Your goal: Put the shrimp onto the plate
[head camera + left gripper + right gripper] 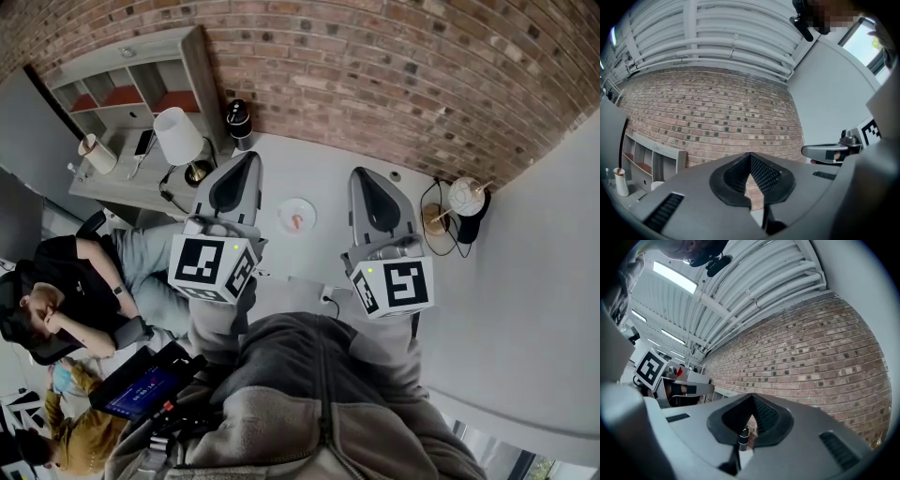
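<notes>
A small white plate (285,207) lies on the white table (319,169) between my two grippers, and a pink shrimp (296,221) rests on it. My left gripper (247,161) is held above the table to the plate's left, jaws shut and empty. To the plate's right my right gripper (361,175) is also shut with nothing in it. Both point toward the brick wall. In the left gripper view the left gripper (750,156) has its pads meeting; the right gripper (752,399) looks the same in its own view. Neither gripper view shows the plate.
A white lamp (178,137) and a black bottle (238,118) stand at the table's far left by a shelf unit (122,84). A round white object with cables (466,197) sits at the far right. A person (75,291) sits at the left, behind a tablet (141,389).
</notes>
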The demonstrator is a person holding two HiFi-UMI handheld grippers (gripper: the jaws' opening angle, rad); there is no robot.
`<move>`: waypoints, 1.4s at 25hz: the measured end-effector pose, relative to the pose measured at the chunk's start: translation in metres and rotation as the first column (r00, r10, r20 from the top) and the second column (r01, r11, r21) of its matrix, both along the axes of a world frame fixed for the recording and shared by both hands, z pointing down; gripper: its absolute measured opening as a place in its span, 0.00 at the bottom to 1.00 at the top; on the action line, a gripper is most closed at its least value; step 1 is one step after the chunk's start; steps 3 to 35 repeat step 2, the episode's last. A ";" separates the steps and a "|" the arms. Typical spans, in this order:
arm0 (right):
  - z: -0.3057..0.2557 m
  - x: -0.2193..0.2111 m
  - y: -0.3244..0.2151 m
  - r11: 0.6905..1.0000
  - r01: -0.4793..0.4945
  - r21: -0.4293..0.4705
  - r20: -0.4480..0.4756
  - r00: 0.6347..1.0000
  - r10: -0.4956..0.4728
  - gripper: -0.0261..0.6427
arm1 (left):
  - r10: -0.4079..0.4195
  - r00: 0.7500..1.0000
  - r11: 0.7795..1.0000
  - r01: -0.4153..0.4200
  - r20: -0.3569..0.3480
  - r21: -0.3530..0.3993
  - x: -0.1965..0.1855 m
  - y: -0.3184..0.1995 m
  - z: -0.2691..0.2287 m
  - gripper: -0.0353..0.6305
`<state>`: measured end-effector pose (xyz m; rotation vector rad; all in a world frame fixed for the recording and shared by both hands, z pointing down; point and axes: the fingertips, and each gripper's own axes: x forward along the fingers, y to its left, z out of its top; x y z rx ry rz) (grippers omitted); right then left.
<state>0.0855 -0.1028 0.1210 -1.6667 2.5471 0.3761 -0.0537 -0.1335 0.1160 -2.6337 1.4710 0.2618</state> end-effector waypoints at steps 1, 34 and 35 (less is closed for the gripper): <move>0.001 -0.001 0.000 1.000 0.000 0.000 -0.003 1.000 0.000 0.04 | 0.001 1.000 1.000 -0.001 -0.002 -0.001 -0.001 0.001 0.000 0.06; 0.002 -0.002 0.001 1.000 0.000 0.000 -0.006 1.000 0.000 0.04 | 0.002 1.000 1.000 -0.002 -0.004 -0.002 -0.001 0.001 0.001 0.06; 0.002 -0.002 0.001 1.000 0.000 0.000 -0.006 1.000 0.000 0.04 | 0.002 1.000 1.000 -0.002 -0.004 -0.002 -0.001 0.001 0.001 0.06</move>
